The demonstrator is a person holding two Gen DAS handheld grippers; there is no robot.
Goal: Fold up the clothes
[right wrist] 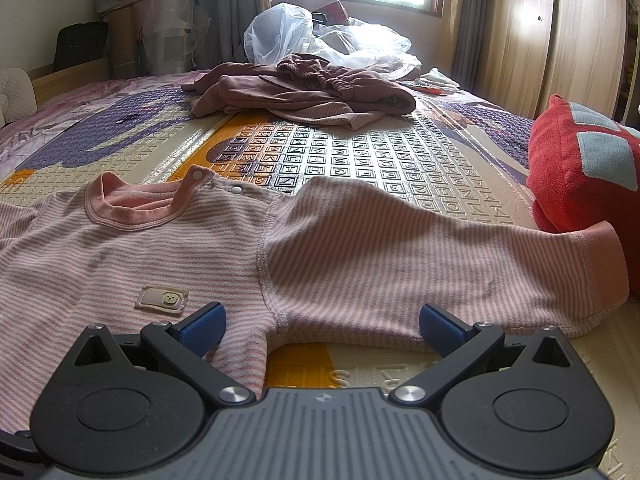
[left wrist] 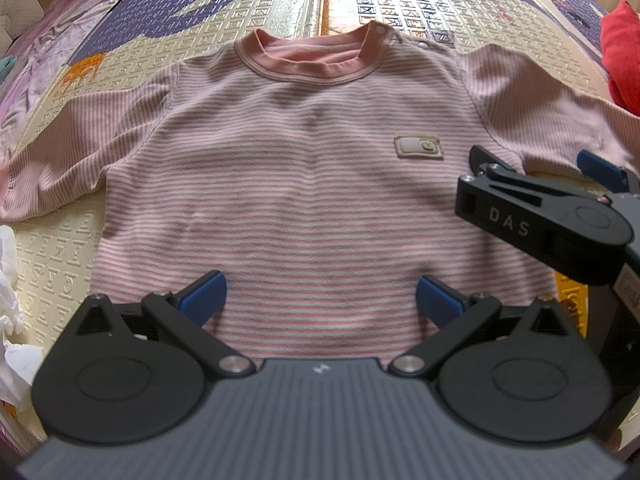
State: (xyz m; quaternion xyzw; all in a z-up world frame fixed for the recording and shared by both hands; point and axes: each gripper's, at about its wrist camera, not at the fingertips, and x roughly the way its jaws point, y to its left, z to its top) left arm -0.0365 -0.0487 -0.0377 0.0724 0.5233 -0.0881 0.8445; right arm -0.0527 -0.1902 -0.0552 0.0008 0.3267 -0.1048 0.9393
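Note:
A small pink striped long-sleeved shirt (left wrist: 288,184) lies flat, front up, on a patterned play mat (left wrist: 168,52), collar away from me, both sleeves spread out. My left gripper (left wrist: 320,300) is open over the bottom hem, nothing between its blue pads. My right gripper (left wrist: 544,168) shows at the right in the left wrist view. It is open too, hovering low by the armpit of the right sleeve (right wrist: 420,252). In the right wrist view the right gripper (right wrist: 322,322) straddles the seam where sleeve meets body, and the shirt (right wrist: 132,248) has a small beige patch (right wrist: 162,299).
A heap of dark maroon and striped clothes (right wrist: 304,92) lies further back on the mat (right wrist: 360,152), with plastic bags (right wrist: 320,36) behind it. A red cushion (right wrist: 580,168) sits right by the sleeve cuff. White crumpled cloth (left wrist: 10,300) lies at the left edge.

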